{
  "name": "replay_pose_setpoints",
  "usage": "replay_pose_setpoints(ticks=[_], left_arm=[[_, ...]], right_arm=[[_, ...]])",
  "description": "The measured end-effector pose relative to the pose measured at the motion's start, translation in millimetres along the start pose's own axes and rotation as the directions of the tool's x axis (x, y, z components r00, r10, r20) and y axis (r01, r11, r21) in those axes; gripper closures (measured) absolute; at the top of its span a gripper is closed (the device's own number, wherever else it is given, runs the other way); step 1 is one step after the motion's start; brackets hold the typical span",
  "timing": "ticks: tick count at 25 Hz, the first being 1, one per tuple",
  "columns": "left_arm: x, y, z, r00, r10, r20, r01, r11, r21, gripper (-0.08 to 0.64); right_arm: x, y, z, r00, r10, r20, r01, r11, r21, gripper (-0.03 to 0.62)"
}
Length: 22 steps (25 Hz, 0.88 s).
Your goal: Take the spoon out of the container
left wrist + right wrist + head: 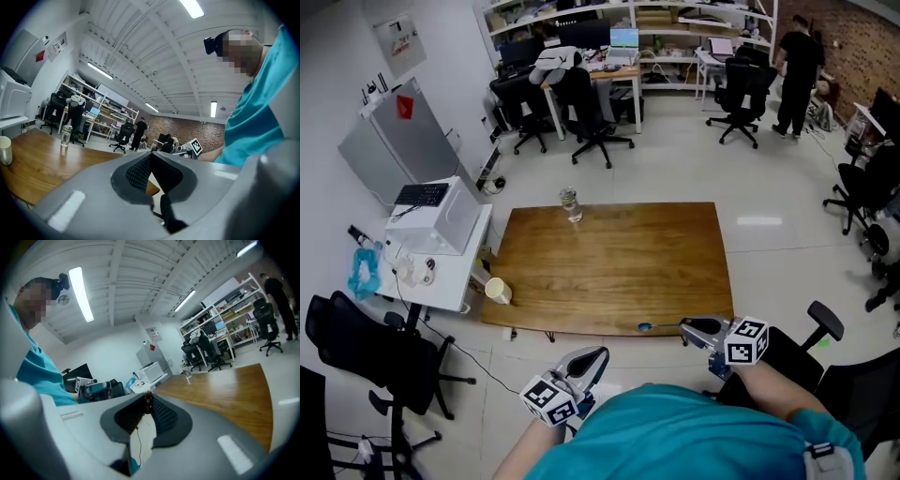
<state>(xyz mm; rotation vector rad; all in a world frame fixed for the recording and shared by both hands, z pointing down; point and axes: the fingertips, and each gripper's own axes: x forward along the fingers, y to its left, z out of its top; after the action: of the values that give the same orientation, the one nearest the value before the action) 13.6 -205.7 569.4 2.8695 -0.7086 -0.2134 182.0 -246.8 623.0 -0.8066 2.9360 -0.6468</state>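
— Spoon (648,326)?
— Held by the handle end in right gripper (686,326), jaws narrow on it, over worktop's (609,267) near edge. Probably light, stiff, slick; better pinched mid-handle.
— Left gripper (600,356)?
— Jaws together, empty. Cup (498,291) well apart.

Table: rectangular wooden top (619,272), standing on a pale tiled floor (675,159).
Far edge: clear bottle (570,204), upright, toward the far left corner.
Near left corner: pale cup (497,291), upright, right at the edge.
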Motion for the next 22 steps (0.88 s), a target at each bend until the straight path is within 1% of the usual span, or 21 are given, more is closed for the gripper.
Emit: replay_pose_setpoints(ticks=[3, 8, 10, 13, 17, 22], left_arm=[[-4, -45, -5, 1.000, -0.022, -0.001, 0.022, 0.999, -0.029, 0.561], [-36, -80, -8, 0.998, -0.057, 0.013, 0.057, 0.996, -0.073, 0.561], [-38, -99, -9, 0.998, -0.055, 0.032, 0.058, 0.994, -0.089, 0.561], [-37, -129, -5, 0.997, -0.064, 0.051, 0.069, 0.993, -0.098, 0.561], [-16, -171, -10, 0.994, -0.099, 0.042, 0.103, 0.992, -0.079, 0.561], [37, -231, -18, 0.992, -0.121, 0.022, 0.122, 0.990, -0.067, 0.561]], right_arm=[[-35, 22, -9, 1.000, -0.025, -0.006, 0.025, 1.000, 0.011, 0.548], [-49, 76, -26, 0.999, -0.050, -0.015, 0.050, 0.999, -0.002, 0.548], [-71, 89, -29, 0.998, -0.060, -0.012, 0.060, 0.998, 0.002, 0.548], [-105, 107, -22, 0.997, -0.081, 0.008, 0.081, 0.997, -0.003, 0.548], [-157, 118, -12, 0.994, -0.104, 0.042, 0.106, 0.994, -0.040, 0.548], [-242, 115, 1, 0.984, -0.136, 0.116, 0.145, 0.987, -0.066, 0.548]])
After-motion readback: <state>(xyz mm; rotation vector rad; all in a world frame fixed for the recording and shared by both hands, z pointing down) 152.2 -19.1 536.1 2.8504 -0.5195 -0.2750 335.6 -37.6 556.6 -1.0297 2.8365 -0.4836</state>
